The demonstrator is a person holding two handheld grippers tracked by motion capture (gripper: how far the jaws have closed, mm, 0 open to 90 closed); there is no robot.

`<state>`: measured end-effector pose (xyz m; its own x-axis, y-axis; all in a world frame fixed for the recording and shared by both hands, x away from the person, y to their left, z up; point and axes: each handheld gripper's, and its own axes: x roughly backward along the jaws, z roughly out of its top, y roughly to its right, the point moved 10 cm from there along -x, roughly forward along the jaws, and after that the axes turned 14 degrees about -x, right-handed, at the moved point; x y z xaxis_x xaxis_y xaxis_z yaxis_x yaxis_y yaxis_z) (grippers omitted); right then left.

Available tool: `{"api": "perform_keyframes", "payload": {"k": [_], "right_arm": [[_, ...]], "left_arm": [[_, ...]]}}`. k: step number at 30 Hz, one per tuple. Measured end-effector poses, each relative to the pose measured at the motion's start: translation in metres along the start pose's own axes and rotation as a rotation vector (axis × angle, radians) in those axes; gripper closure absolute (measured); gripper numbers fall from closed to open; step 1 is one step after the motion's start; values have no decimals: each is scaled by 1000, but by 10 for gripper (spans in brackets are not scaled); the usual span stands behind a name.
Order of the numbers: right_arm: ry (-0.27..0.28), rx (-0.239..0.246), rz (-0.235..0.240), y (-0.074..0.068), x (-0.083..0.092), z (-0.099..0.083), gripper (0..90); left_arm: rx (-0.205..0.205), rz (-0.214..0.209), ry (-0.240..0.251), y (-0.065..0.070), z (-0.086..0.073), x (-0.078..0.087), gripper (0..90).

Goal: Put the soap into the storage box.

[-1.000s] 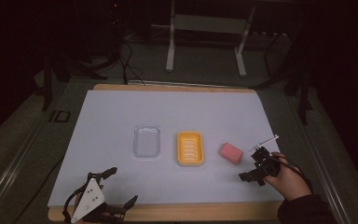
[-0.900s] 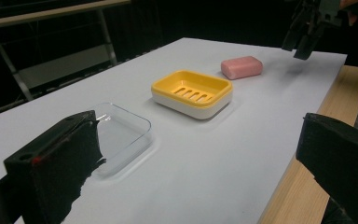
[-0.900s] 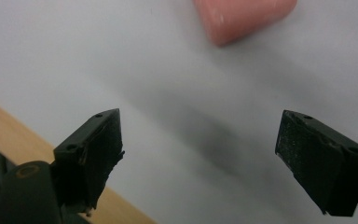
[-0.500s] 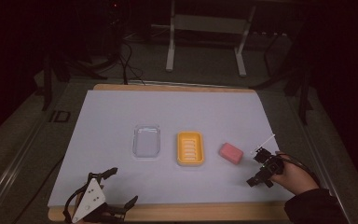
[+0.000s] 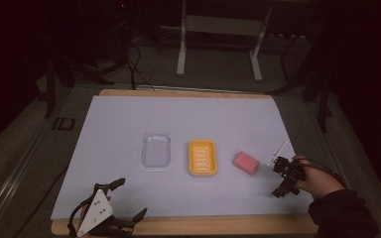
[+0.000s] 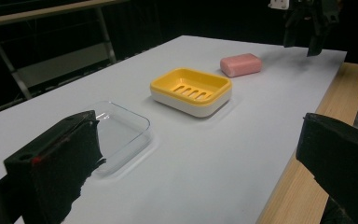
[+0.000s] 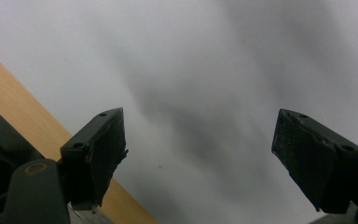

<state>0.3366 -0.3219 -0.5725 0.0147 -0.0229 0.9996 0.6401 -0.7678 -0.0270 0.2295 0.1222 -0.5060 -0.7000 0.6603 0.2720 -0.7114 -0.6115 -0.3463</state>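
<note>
High view: rounded pink soap bar (image 5: 246, 163) lies near right gripper (image 5: 284, 179), jaws apart, just narrowing, empty.

I count one clear plastic rectangular lid (image 5: 156, 150) at centre frame, one yellow slotted plastic soap dish (image 5: 202, 157) beside it, and one pink soap bar (image 5: 246, 162) right of centre.

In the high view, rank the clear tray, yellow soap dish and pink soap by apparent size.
1. Clear tray and yellow soap dish: nearly alike, too close to rank.
2. Pink soap: clearly smallest.
</note>
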Motion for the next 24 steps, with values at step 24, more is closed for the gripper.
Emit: {"api": "perform_keyframes", "payload": {"k": [24], "right_arm": [[27,156,-24,16,15,38,151]], "left_arm": [[-4,-3,-7,0,-1,-1,4]]}}
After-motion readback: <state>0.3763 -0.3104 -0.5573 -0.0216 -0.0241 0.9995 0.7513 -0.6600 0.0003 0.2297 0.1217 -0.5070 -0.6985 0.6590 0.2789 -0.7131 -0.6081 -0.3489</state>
